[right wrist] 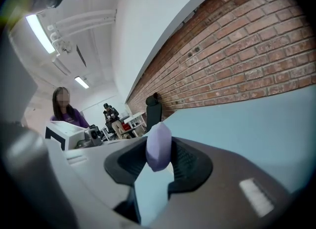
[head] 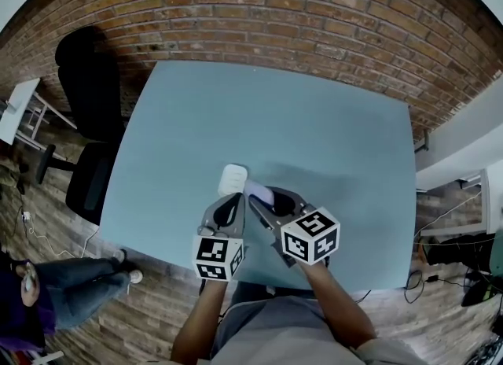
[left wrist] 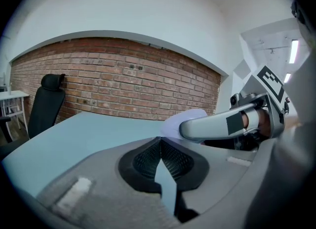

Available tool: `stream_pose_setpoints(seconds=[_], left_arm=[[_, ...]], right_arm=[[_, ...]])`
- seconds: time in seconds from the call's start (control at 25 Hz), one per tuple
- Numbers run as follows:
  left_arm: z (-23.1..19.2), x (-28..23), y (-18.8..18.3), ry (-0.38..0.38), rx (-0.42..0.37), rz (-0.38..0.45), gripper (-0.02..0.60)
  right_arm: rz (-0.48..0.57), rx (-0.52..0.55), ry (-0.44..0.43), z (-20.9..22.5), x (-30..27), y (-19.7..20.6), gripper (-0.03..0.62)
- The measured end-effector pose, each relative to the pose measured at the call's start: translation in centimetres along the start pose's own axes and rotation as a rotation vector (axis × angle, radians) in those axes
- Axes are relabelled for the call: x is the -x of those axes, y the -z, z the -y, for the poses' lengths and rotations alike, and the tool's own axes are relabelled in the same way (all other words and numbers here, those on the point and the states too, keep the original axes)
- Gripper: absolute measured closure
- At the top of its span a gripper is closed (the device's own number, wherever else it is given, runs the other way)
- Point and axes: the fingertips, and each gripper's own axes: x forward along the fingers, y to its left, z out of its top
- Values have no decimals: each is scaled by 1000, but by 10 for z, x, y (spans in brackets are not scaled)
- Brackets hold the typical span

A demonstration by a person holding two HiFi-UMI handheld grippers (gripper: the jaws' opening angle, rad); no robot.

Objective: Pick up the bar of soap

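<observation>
A lavender bar of soap [right wrist: 158, 146] stands upright between the pads of my right gripper [right wrist: 159, 160], which is shut on it and holds it off the table. In the head view the soap [head: 259, 192] sticks out of the right gripper [head: 264, 200] above the near part of the blue-grey table [head: 314, 135]. My left gripper [head: 233, 204] is close on its left, and its jaws [left wrist: 161, 141] meet at the tips with nothing between them. From the left gripper view the soap [left wrist: 174, 123] shows behind a grey finger of the right gripper. A white rounded object [head: 233, 178] lies on the table just beyond both grippers.
A brick wall [head: 314, 17] runs behind the table. A black office chair [head: 86, 112] stands at the table's left side. A person's legs [head: 78, 285] are at the lower left, near the front corner. People sit in the far room [right wrist: 111, 117].
</observation>
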Motion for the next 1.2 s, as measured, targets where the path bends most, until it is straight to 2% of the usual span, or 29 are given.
stream_pose_setpoints(seconds=[0.96,1.2], left_arm=[[28,24,-86,29,-49,168,577],[31,35,-114,27,-59,222,577]], right_arm=[[173,134,-41,-30,47,-73,470],[241,179,-62,-45,63,-101,470]])
